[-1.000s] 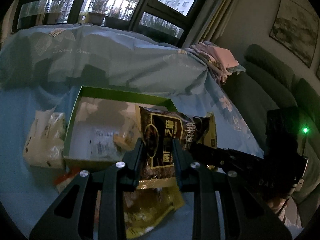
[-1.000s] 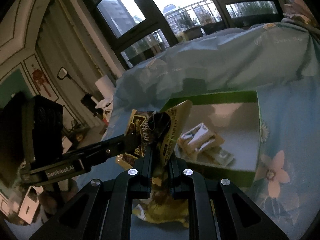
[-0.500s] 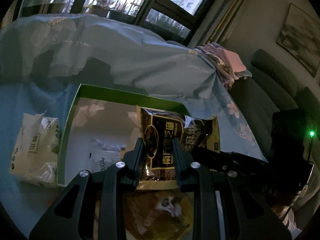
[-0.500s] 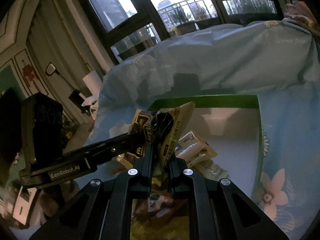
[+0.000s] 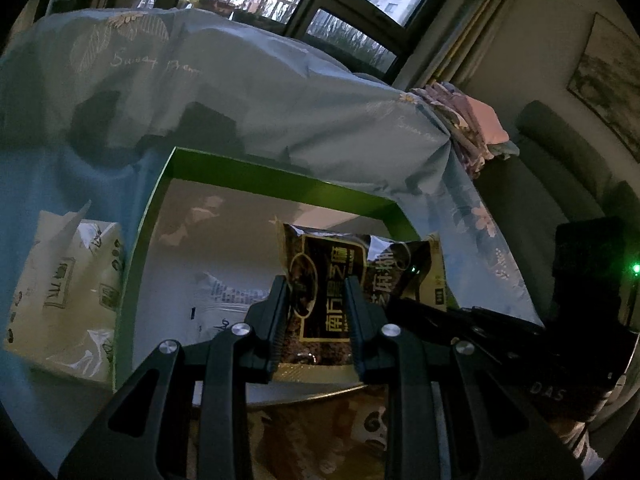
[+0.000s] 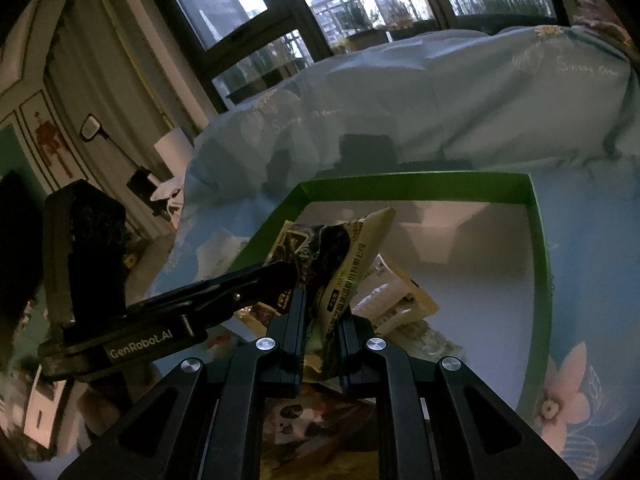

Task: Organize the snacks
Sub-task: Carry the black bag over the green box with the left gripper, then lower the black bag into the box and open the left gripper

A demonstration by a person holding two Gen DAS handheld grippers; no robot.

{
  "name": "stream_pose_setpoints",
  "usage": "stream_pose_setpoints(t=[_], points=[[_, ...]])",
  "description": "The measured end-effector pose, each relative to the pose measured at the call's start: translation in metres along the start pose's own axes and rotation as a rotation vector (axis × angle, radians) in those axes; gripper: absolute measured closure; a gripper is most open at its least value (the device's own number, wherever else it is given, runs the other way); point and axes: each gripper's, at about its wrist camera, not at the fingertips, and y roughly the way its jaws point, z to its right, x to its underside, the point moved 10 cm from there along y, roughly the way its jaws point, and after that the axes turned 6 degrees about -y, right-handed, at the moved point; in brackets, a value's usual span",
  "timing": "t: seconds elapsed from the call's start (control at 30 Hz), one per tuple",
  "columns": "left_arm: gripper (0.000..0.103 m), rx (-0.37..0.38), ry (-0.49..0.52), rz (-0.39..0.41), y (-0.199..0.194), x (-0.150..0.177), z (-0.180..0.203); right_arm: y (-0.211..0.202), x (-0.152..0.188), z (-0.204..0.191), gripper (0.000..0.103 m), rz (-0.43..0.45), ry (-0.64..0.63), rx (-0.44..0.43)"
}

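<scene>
Surface: blue floral sheet (image 5: 72, 184) | room: dusk windows (image 6: 240, 12), sofa (image 5: 568, 168)

Green box (image 6: 536, 240) far half open, packets (image 6: 392, 296) crowding near side

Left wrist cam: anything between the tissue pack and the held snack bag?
Yes, in the left wrist view: the green box's left wall, then flat white packets on its floor, separate the tissue pack from the snack bag.

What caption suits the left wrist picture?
Both grippers, left and right, hold a dark snack bag over a green-rimmed box.
</scene>
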Motion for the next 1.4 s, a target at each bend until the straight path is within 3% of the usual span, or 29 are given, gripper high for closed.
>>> stream_pose_setpoints(t=[1.4], points=[[0.077, -0.066, 0.026, -0.040, 0.021, 0.009, -0.014, 0.027, 0.011, 0.016, 0.088, -0.046, 0.012, 0.038]])
